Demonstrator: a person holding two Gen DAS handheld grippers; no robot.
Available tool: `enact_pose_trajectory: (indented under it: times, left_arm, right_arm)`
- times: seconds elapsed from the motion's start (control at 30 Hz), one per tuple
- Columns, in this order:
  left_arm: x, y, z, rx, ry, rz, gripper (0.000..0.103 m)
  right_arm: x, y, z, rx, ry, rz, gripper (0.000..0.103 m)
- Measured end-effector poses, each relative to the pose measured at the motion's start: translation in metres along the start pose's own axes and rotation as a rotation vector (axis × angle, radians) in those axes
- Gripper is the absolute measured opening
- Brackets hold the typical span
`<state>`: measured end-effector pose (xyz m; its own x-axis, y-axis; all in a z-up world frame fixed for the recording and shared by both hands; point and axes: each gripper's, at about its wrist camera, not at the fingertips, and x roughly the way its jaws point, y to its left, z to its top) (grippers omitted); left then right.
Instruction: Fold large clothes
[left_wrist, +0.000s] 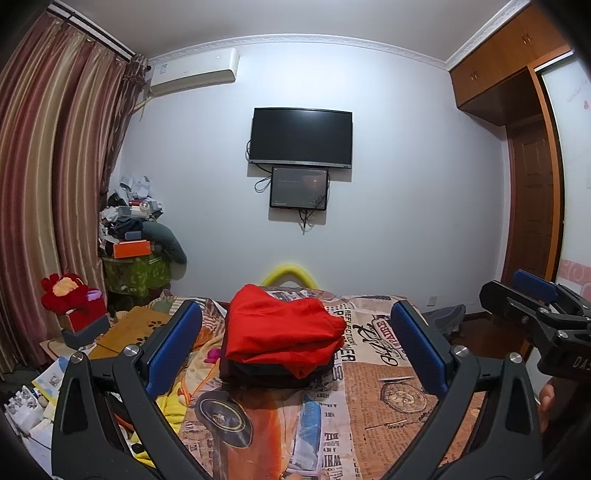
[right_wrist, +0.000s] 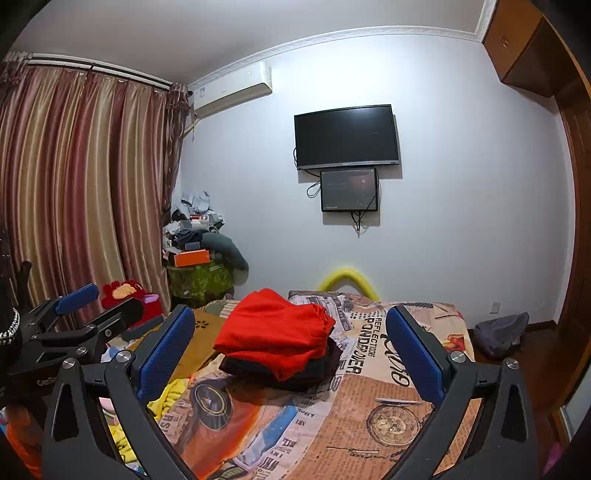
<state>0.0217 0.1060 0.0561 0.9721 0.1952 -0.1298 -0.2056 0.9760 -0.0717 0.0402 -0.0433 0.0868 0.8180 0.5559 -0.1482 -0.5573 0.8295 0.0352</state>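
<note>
Your left claw (left_wrist: 295, 332) and right claw (right_wrist: 290, 334) both hang released and empty above the bed (right_wrist: 388, 413), each with its jaws spread wide. The red garment (right_wrist: 273, 332) already lies folded on a dark folded garment (right_wrist: 295, 373), a stack of 2 on the printed bedspread, ahead of both claws. Judging by that, this piece looks finished; whether more clothes remain, you can't tell from here.
</note>
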Motion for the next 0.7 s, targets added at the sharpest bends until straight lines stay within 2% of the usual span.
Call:
enact_pose_trajectory:
  times: [0.1, 0.7]
  left_arm:
    - [0.0018, -0.0008, -0.0003, 0.009, 0.014, -0.027, 0.103]
    - [0.0034, -0.0027, -0.0023, 0.012, 0.015, -0.021, 0.103]
  right_arm:
    - [0.0011, 0.0005, -0.0004, 0.000, 0.004, 0.001, 0.103]
    - [0.0028, 0.0020, -0.0025, 0.003, 0.016, -0.012, 0.103]
